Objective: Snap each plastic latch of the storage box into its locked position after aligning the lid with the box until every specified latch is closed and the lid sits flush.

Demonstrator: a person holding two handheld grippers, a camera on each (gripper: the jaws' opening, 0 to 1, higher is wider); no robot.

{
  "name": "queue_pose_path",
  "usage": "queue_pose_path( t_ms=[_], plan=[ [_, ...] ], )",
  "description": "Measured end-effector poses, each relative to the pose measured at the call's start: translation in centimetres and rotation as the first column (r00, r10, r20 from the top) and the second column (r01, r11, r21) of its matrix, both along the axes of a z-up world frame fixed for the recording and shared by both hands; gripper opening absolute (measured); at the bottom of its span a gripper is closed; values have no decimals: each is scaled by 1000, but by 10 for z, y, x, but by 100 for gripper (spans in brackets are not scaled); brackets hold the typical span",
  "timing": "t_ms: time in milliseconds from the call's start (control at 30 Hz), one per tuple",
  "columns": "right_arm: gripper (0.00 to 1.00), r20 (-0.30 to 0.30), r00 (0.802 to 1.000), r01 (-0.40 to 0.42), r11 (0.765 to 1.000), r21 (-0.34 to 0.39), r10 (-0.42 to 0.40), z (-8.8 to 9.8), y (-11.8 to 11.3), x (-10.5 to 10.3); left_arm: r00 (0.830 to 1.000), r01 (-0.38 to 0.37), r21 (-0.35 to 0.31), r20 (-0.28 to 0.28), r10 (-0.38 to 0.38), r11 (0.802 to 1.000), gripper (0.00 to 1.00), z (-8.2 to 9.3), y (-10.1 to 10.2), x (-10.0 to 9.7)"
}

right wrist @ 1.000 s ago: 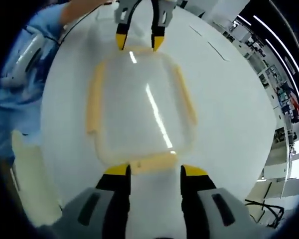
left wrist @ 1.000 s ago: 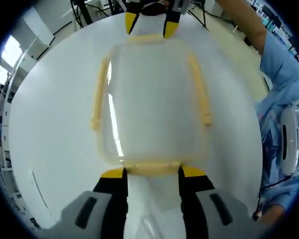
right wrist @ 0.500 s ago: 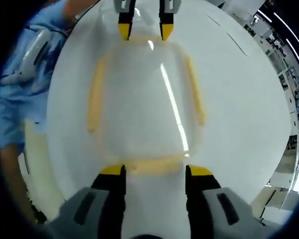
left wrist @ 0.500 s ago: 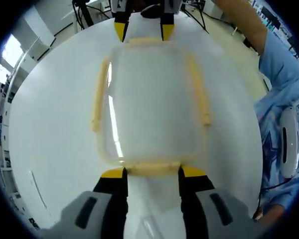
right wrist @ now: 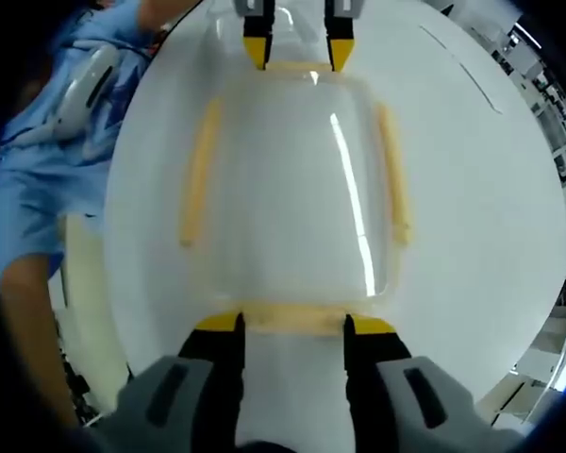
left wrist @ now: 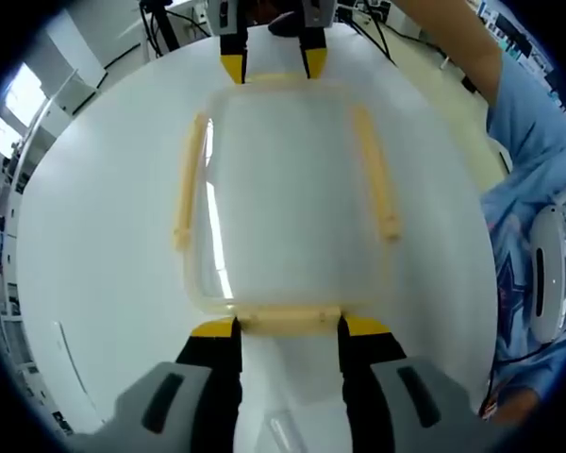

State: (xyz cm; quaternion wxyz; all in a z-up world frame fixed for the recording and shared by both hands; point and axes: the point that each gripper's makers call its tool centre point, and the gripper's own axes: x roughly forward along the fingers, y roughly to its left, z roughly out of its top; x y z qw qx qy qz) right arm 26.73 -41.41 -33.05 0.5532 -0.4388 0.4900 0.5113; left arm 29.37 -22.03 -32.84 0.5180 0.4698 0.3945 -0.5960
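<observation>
A clear storage box [left wrist: 288,193] with its lid on stands on the white round table [left wrist: 94,245]. It has pale yellow latches on all sides. My left gripper [left wrist: 290,328] is open, its yellow tips on either side of the near latch [left wrist: 288,319]. At the far end the right gripper [left wrist: 272,64] straddles the opposite latch. In the right gripper view the same box [right wrist: 297,189] lies ahead, and my right gripper [right wrist: 292,327] is open astride its near latch [right wrist: 292,317]. The left gripper [right wrist: 297,52] sits at the far latch. Long side latches [right wrist: 197,185] run along both sides.
A person in a light blue shirt [left wrist: 533,142] stands at the right of the left gripper view, with an arm [right wrist: 24,311] along the left of the right gripper view. Shelves and office clutter [right wrist: 547,85] lie beyond the table's edge.
The right gripper view has swung so the box sits straighter and more centred. In the left gripper view the far gripper has shifted slightly left at its latch. The box has stayed put.
</observation>
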Motion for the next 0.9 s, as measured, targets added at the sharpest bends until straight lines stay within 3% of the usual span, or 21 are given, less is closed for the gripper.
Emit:
queue_pose_path(
  t_ms=[300,900],
  plan=[
    [40,-1,1000,-31,999,9,31,-1,-2,-1,1000,-17,-18,-5,17,1000,40,0,-2,0],
    [40,-15,1000,-22,994,-107,20,-5,-6,1,999,-40,-51,-9,39,998,40,-2,-5,0]
  ],
)
